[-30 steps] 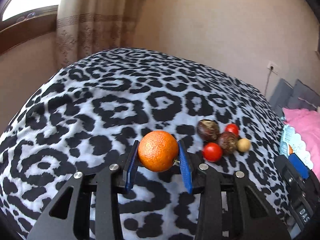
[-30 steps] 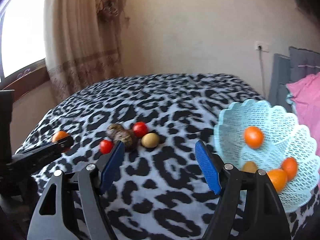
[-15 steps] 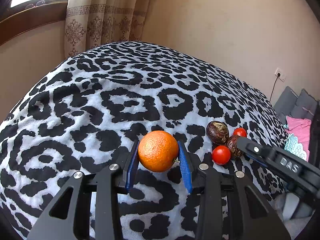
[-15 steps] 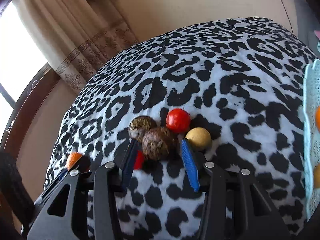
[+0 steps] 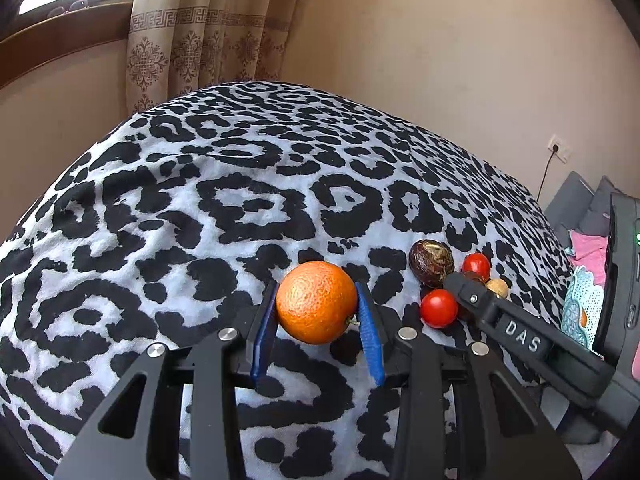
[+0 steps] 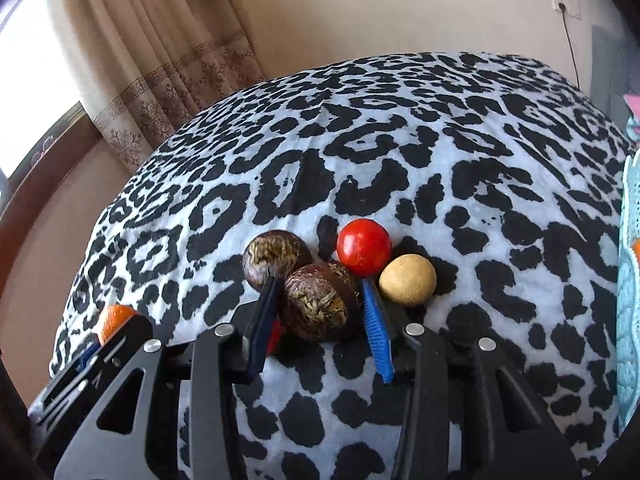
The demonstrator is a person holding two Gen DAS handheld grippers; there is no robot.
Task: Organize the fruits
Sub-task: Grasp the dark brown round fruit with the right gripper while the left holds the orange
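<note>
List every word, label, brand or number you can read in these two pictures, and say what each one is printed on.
"DAS": raised letters on the black finger of the right claw, seen in the left wrist view.
A mark like "V" on the black body of the left claw, in the right wrist view: too blurred to read with certainty.
Nothing else carries readable text; the curtain bears only patterns.

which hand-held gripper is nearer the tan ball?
Right. The right hand-held gripper is closing around a brown fruit touching the tan ball; the left hand-held gripper holds an orange farther off.
</note>
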